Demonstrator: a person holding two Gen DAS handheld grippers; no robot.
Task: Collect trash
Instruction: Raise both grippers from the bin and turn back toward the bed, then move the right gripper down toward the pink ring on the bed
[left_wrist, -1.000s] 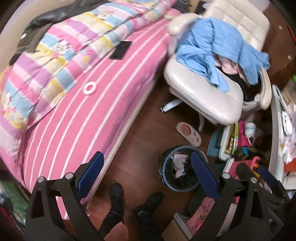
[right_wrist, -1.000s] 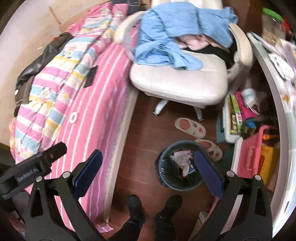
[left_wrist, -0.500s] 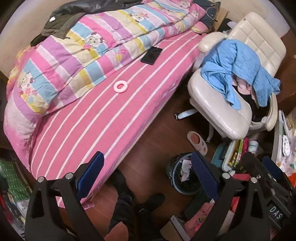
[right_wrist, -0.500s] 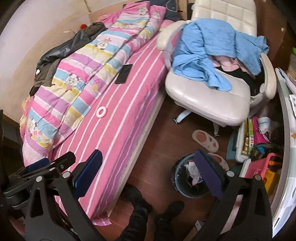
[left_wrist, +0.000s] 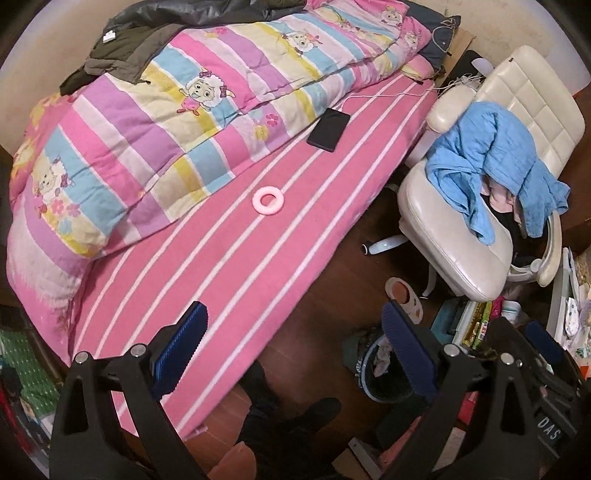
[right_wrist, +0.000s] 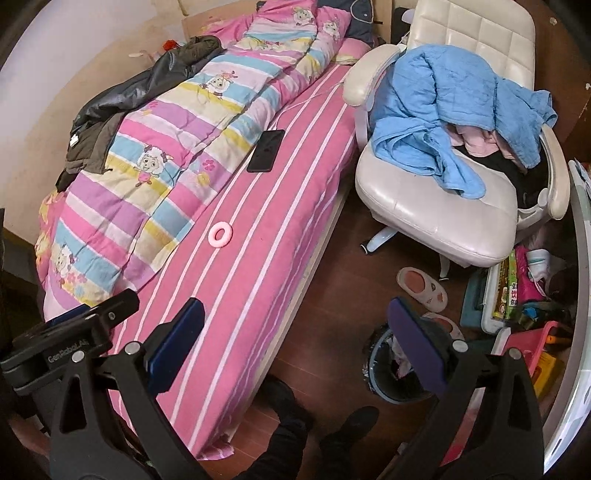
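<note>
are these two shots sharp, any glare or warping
Left wrist view: fairly sharp, dim warm light, the bed edge bowed by fisheye, corners black. Right wrist view: same warping, the chair crisp, no strong glare, the trash bin in shadow behind the tongs.

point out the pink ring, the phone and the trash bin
pink ring (left_wrist: 266, 200), left wrist view, on its band, right side
phone (right_wrist: 266, 150), right wrist view, middle of its dark screen
trash bin (right_wrist: 384, 384), right wrist view, on its blue rim, left side
</note>
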